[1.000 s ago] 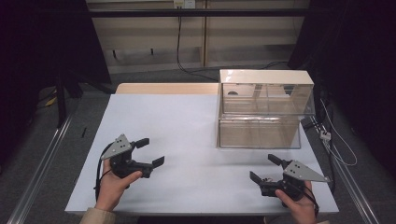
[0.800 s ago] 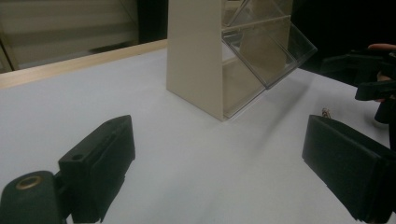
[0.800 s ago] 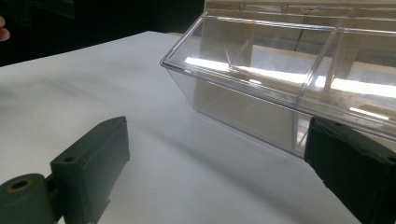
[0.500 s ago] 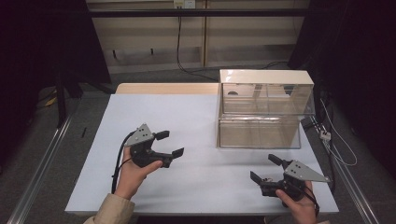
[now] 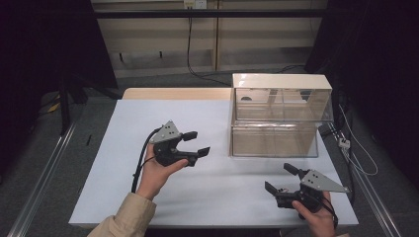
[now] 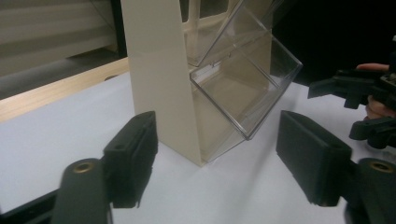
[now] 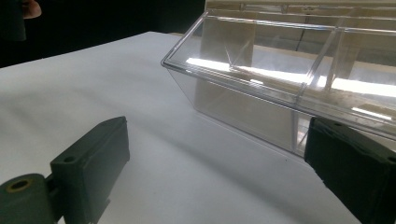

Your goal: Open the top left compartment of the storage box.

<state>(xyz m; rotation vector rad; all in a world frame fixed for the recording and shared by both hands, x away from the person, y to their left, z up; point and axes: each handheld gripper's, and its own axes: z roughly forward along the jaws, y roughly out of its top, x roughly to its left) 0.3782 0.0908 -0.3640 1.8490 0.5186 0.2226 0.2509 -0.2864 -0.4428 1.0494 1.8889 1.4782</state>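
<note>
A white-topped table (image 5: 148,118) with a pale wooden strip (image 5: 175,93) along its far edge stands on a grey floor (image 5: 34,163), with metal rails (image 5: 42,175) running along both sides. Behind it a low beige wall panel (image 5: 163,42) carries a dark cable (image 5: 190,49) hanging from a socket (image 5: 194,4), while black curtains (image 5: 375,74) darken both sides. More cables (image 5: 358,148) trail on the floor at right.

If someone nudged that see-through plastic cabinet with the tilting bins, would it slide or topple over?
The cabinet looks like thin plastic and its bins seem empty, so it is probably light and would slide on the smooth white table. It stands tall, so a high push might tip it. Its clear fronts look rigid.
</note>
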